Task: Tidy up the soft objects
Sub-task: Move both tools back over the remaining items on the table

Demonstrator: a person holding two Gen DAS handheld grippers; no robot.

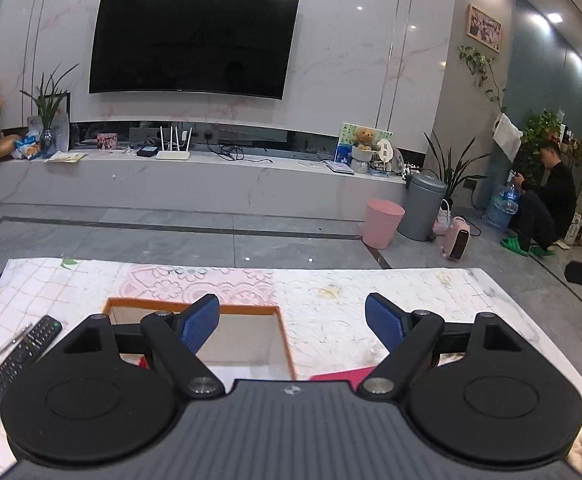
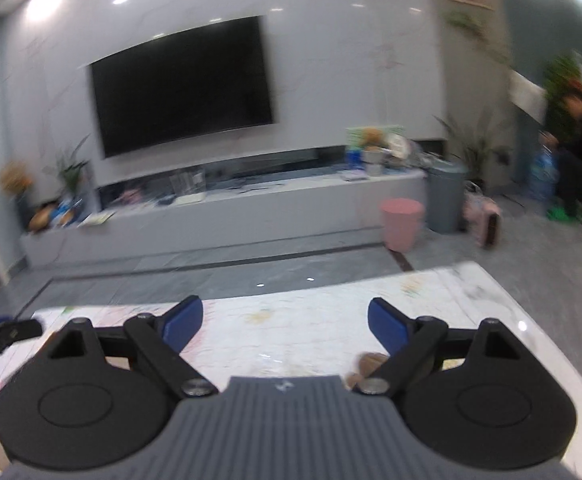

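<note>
Both tools raised over the desk, nothing picked up yet.

Left wrist view: the left tool [image 1: 293,322] hangs wide and empty above the cloth-covered desk [image 1: 371,304], lined up over an orange-rimmed box [image 1: 287,344], likely the bin for soft things; a remote [image 1: 19,364] lies to its left. Right wrist view, blurred: the right tool [image 2: 285,324] is spread wide, holding nothing; a brownish lump [image 2: 369,364], perhaps a soft toy, sits just beneath its right finger.

An open box [image 1: 247,344] with an orange rim and pale inside sits on the tabletop. A flat red soft piece [image 1: 343,373] lies just beside it.
</note>
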